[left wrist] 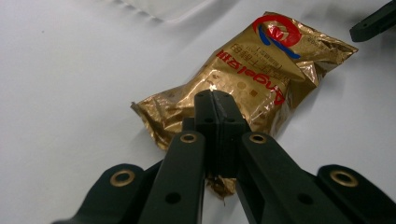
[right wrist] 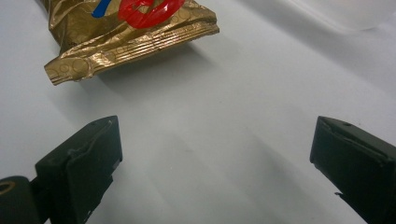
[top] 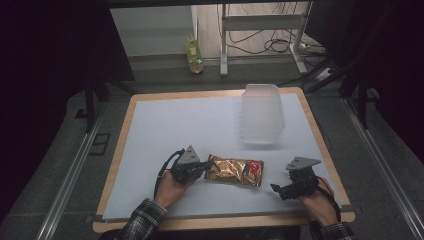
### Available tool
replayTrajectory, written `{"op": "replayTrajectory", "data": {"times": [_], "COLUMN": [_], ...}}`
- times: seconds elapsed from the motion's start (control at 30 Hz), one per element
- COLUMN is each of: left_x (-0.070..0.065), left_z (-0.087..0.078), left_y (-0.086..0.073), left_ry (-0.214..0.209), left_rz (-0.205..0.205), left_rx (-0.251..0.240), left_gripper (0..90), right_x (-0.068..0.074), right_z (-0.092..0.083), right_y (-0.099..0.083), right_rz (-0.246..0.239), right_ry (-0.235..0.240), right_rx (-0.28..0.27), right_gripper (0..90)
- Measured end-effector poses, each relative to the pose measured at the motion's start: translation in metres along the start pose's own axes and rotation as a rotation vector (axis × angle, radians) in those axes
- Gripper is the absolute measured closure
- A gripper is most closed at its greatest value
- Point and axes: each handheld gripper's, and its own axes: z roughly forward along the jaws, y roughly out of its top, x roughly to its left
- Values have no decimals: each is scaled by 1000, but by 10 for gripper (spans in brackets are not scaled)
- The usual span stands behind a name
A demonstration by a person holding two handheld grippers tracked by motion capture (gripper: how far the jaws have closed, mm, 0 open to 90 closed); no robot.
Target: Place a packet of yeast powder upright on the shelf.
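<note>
A crinkled gold foil snack packet (top: 235, 171) with a red and blue logo lies flat on the white table top, near the front. My left gripper (top: 205, 167) is at its left end. In the left gripper view the two black jaws are pressed together (left wrist: 215, 100) with the packet's (left wrist: 252, 74) near edge pinched between them. My right gripper (top: 276, 189) rests to the right of the packet, apart from it. In the right gripper view its jaws stand wide open (right wrist: 215, 144) over bare table, and the packet's sealed end (right wrist: 121, 32) lies ahead at upper left.
A clear plastic tray (top: 262, 112) sits at the back right of the wood-edged board (top: 165, 130). A small yellow bottle (top: 194, 56) stands on the floor beyond the table. Dark frames flank both sides.
</note>
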Motion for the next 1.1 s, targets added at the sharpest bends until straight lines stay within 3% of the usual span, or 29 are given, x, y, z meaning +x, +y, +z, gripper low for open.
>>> {"op": "replayTrajectory", "data": {"times": [0.23,0.33,0.4,0.77,0.97,1.1], "left_x": [-2,-1,5,3,2,4], "left_z": [22,29,29,25,22,20], "left_y": [-2,-6,-7,-15,-16,-19], "left_ry": [13,10,-22,12,36,42], "left_rz": [-1,-33,-69,-29,-11,-24], "left_rx": [21,32,41,41,68,98], "left_gripper": [893,895,896,900,900,900], "right_x": [0,0,0,0,0,0], "right_z": [1,1,1,-3,-6,-7], "right_y": [0,0,0,0,1,3], "right_rz": [-2,-2,-6,6,29,34], "right_ry": [5,7,7,28,37,53], "right_rx": [5,5,6,0,-7,-16], "right_gripper": [26,26,26,26,26,26]}}
